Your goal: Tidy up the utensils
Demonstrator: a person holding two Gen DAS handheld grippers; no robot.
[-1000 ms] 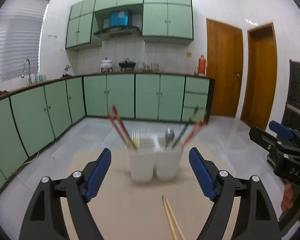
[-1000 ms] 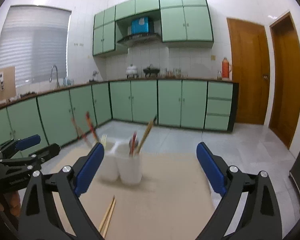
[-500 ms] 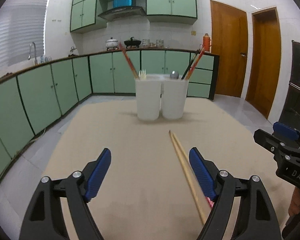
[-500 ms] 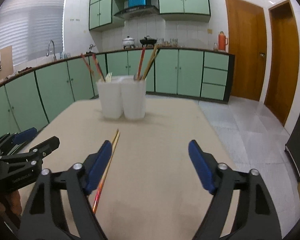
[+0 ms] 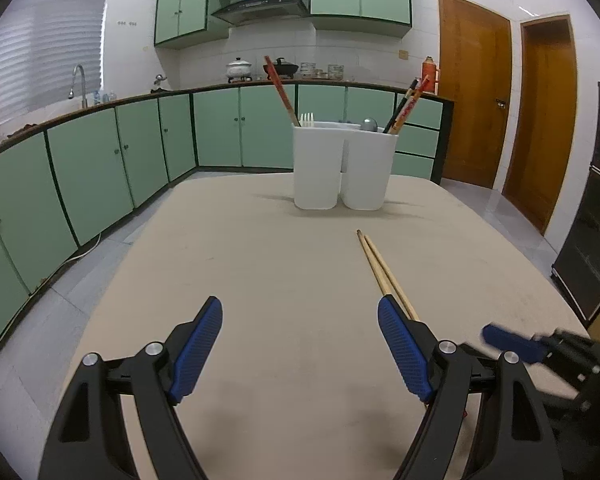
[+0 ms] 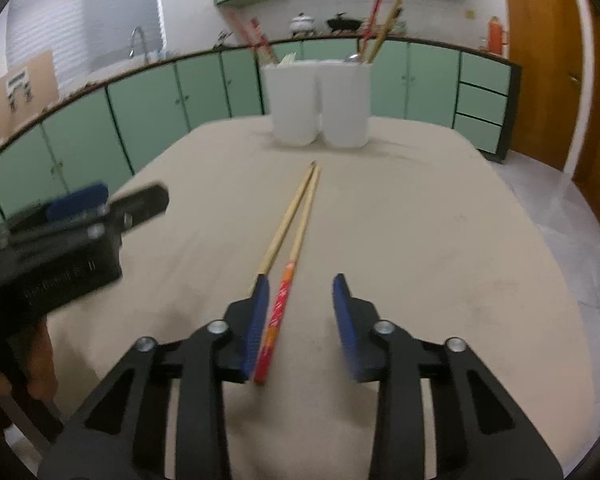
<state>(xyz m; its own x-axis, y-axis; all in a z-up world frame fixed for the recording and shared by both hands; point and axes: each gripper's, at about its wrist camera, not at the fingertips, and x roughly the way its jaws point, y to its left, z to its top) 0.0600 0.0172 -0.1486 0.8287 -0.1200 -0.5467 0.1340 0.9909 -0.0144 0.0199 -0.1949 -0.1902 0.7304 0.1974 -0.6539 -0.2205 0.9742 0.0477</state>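
So the chopsticks are lying flat on the beige counter, a pair side by side, pale wood tips pointing at the far end and the red-and-orange patterned handles at the near end. Well beyond their tips, at the far side of the counter, stands the white utensil holder, two tubs joined together. The left tub has red chopsticks and a white fork poking out, the right tub has a metal spoon plus more chopsticks leaning to the right.

The right tongs are down low over the handle end of the pair. Their jaws have just been closing and now stand narrow, with one patterned handle between them, right next to the left blue pad. The other stick passes behind that left pad, so I can't tell whether it's inside the gap. The pads don't look like they're pressing on anything yet.

The left tongs sit wide apart over bare counter, nothing between them. In the left wrist view the chopsticks run just behind the right blue pad, and the right tongs show up blurred at the right edge. In the right wrist view the left tongs are blurred at the left.
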